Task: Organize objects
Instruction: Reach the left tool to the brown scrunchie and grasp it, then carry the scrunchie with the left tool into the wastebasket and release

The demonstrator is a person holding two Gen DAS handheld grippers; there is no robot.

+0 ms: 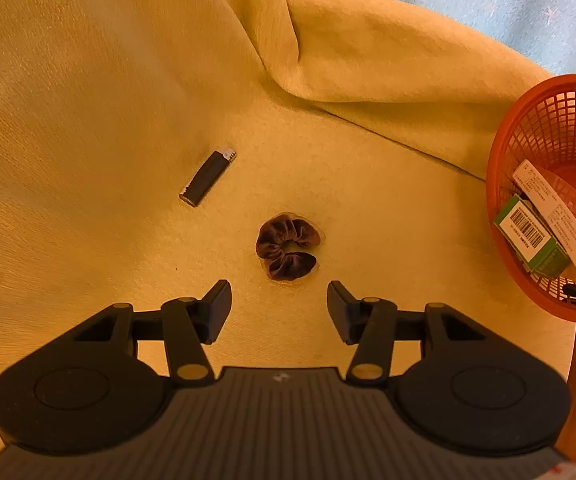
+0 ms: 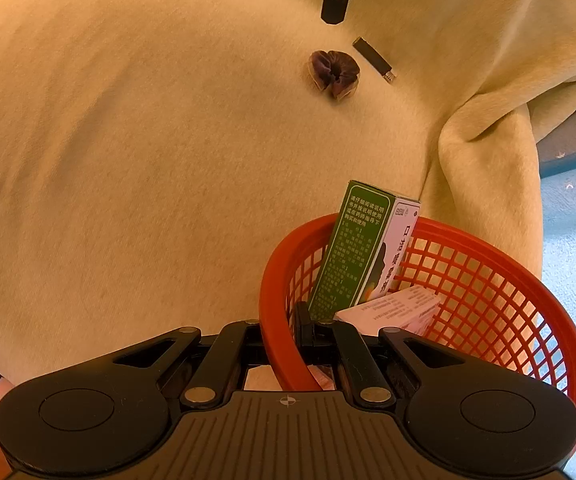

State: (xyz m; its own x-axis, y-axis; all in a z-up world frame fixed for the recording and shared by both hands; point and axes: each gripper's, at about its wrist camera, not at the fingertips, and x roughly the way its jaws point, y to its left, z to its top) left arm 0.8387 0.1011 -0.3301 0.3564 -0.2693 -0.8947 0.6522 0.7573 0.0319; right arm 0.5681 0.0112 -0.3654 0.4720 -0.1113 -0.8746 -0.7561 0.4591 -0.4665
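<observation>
- Our left tool (image 1: 279,308) hovers wide open just short of the dark scrunchie (image 1: 287,249) on the yellow cloth (image 1: 88,120).
- Our right tool (image 2: 284,334) clamps the red basket (image 2: 468,280) rim; two boxes (image 2: 358,248) sit inside.

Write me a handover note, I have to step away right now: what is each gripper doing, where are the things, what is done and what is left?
Left gripper: open, empty, just short of the brown scrunchie.
Right gripper: shut on the rim of the red basket.
Done: the green box and the white box are in the basket.
Left: the scrunchie and the black lighter, both loose on the yellow blanket.
</observation>
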